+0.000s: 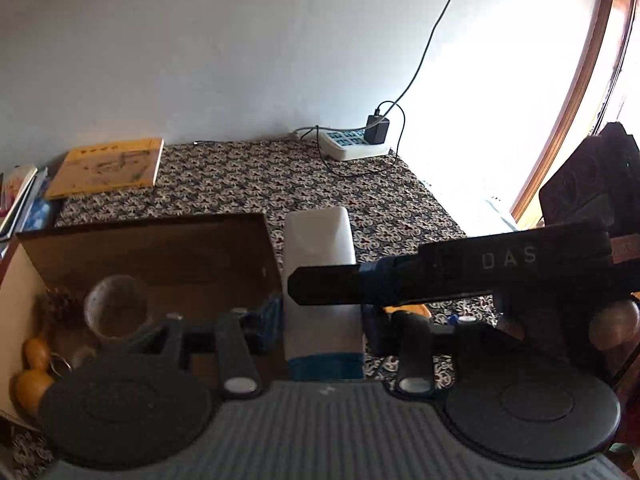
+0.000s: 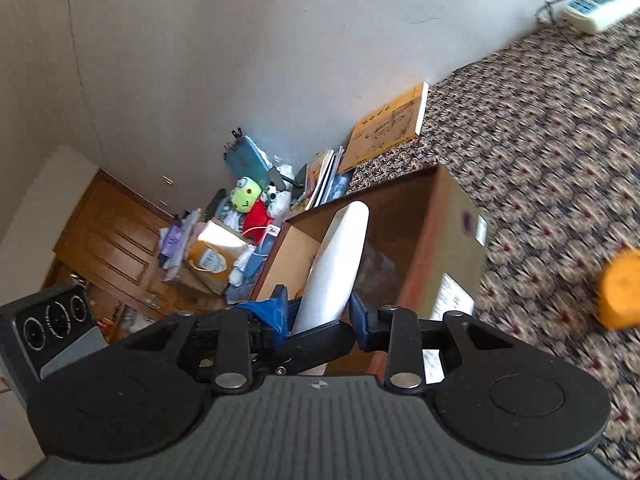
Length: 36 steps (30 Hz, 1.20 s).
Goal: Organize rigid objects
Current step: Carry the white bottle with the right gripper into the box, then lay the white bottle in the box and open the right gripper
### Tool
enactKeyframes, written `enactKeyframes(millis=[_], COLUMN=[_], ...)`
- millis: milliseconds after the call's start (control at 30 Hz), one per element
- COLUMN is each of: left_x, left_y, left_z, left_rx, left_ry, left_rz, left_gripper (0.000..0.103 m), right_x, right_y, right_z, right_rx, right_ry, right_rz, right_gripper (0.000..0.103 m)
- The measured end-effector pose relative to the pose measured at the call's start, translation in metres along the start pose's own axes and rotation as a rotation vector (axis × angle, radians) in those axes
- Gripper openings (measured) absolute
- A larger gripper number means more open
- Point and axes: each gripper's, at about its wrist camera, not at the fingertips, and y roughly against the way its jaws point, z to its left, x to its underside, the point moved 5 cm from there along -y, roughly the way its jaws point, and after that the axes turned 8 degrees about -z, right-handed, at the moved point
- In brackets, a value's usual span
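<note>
A white, rounded rectangular block (image 1: 318, 236) stands upright just right of an open cardboard box (image 1: 160, 248). My left gripper (image 1: 320, 320) is shut on its lower part, a blue pad on each side. A finger of my right gripper (image 1: 320, 288) reaches in from the right across the block's face. In the right wrist view the white block (image 2: 336, 264) shows edge-on between the blue pads of my right gripper (image 2: 320, 314), shut on it above the cardboard box (image 2: 440, 240). Inside the box lie a speckled cup (image 1: 116, 308), a pine cone (image 1: 60, 304) and yellow gourds (image 1: 34, 368).
The table has a patterned cloth (image 1: 280, 184). A yellow book (image 1: 108, 168) lies at the back left and a white power strip (image 1: 352, 144) with a black charger at the back wall. An orange object (image 2: 624, 288) sits on the cloth. Toys and clutter (image 2: 248, 216) pile beyond the table.
</note>
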Motion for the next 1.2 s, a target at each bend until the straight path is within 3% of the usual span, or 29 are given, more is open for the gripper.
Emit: enactKeyframes(millis=[267,467,600,700,933,1200], left_x=[0.016,0.039,0.053,0.062,0.063,0.064], left_y=[-0.028,-0.047,-0.059,-0.067,-0.071,-0.067], left_z=[0.072,0.102,0.113,0.118,0.125,0.129], left_rx=[0.073,0.122,0.136,0.138,0.139,0.09], left_ry=[0.046,0.082,0.089,0.088,0.088,0.054], left_rz=[0.096,0.187,0.247,0.286,0.31,0.32], left_gripper=[0.039,0.037,0.032,0.022,0.022,0.03], right_x=[0.005,0.016,0.024,0.029,0.035,0.035], right_y=[-0.077,-0.12,-0.141,-0.154,-0.159,-0.16], right_z=[0.012,0.018,0.014,0.01,0.001,0.006], right_rx=[0.186,0.349,0.431,0.489,0.549,0.598], right_ry=[0.084,0.191,0.22,0.244,0.271,0.283], right_rz=[0.119,0.254,0.339,0.377,0.35,0.244], right_gripper=[0.015,0.013,0.013,0.014,0.013,0.014])
